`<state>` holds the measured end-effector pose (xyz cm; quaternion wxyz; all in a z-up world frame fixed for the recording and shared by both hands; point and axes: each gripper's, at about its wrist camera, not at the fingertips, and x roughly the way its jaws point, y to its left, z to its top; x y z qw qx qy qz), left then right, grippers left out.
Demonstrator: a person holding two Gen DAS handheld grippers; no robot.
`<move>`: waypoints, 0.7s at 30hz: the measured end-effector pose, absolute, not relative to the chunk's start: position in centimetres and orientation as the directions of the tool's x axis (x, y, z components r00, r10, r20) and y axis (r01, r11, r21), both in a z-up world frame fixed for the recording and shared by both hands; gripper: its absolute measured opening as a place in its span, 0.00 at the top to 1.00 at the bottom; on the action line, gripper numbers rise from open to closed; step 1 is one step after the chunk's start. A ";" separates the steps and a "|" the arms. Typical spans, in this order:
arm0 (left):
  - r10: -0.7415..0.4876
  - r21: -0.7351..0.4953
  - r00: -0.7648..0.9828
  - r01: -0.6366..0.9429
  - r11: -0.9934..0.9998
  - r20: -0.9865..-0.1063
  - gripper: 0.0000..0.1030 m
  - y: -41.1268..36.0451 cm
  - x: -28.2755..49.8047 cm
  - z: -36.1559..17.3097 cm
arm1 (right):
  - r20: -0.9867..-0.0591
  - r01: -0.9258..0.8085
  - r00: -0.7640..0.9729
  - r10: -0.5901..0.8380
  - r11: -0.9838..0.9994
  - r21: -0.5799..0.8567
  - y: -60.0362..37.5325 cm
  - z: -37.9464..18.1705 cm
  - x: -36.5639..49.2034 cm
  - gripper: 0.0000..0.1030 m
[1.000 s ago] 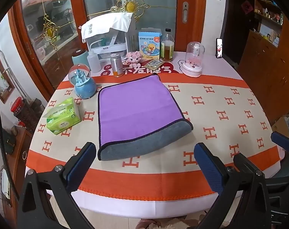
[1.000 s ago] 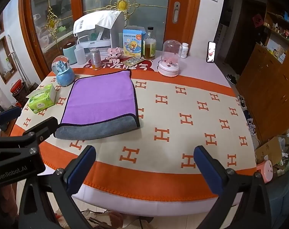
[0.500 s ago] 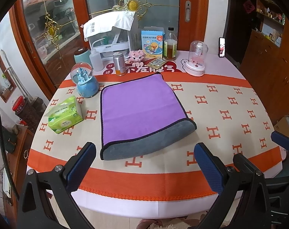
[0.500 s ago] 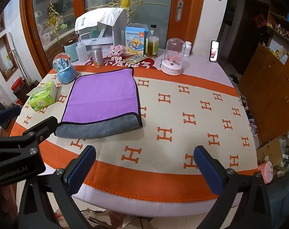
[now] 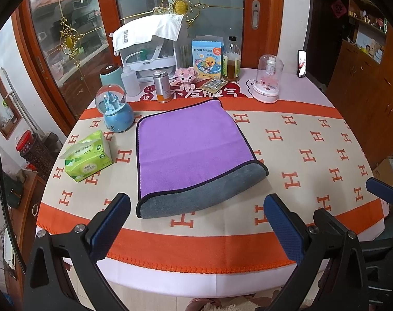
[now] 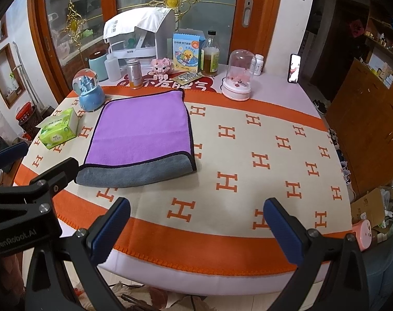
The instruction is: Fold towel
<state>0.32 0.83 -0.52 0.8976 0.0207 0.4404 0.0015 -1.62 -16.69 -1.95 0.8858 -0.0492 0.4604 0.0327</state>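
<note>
Both of mine are hanging just off the near edge of the desk (image 5: pixel 313 140), holding nothing. My left gripper (image 5: pixel 196 223) has its blue pads spread wide, and my right gripper (image 6: pixel 196 223) is the same, jaws well apart over the orange border.

Past that, the towel (image 5: pixel 191 150) lies flat on the H-pattern cloth, folded over so the purple side faces up with a grey band along the near edge. In the right view it sits off to the left (image 6: pixel 142 134).

Left of it there's a green tissue pack (image 5: pixel 88 159), then a blue snow globe (image 5: pixel 116 111) near the towel's far left corner. Further back: a can (image 5: pixel 162 86), a duck box (image 5: pixel 206 57), a bottle (image 5: pixel 231 61) and a pink glass dome (image 5: pixel 267 79).
</note>
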 end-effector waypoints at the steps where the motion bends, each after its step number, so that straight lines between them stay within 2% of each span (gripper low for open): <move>1: 0.021 0.038 0.612 0.016 0.999 -0.790 0.01 0.9 0.4 -0.6 | -0.819 -0.103 0.574 0.012 0.993 -0.057 -16.7 -2.0 -1.7 0.01; 21: 0.036 0.023 0.610 -0.029 0.999 -0.792 0.01 3.0 1.3 -1.1 | -0.827 -0.095 0.562 0.012 0.994 -0.050 -16.7 -2.4 -0.9 0.01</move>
